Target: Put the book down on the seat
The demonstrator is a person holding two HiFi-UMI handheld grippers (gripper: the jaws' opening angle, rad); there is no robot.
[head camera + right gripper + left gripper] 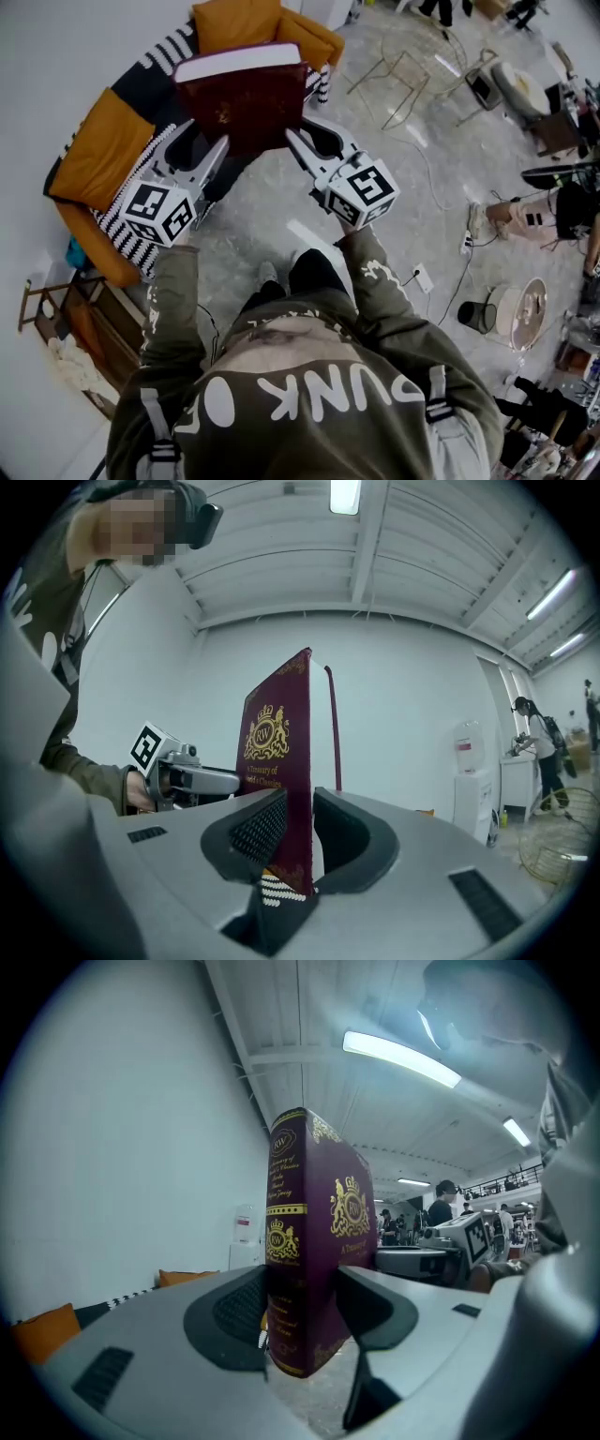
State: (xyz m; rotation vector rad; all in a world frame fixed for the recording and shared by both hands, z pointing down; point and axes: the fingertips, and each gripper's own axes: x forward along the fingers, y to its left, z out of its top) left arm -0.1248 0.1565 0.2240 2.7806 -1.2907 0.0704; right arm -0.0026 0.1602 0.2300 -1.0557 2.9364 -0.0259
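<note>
A thick maroon book point(246, 98) with gold print is held upright in the air over a sofa point(101, 145) that has orange, black and striped cushions. My left gripper point(208, 133) is shut on the book's lower left corner. In the left gripper view the spine and cover point(319, 1241) stand between the pads of this left gripper point(302, 1312). My right gripper point(302, 131) is shut on the lower right corner. In the right gripper view the cover's edge point(277, 752) sits between the jaws of this right gripper point(298, 832).
A low wooden rack point(66, 319) stands beside the sofa's near end. Wire chair frames point(398, 80) sit on the marble floor to the right, with a power strip point(422, 278), cables and a round stool point(520, 314). Another person point(534, 216) sits at the far right.
</note>
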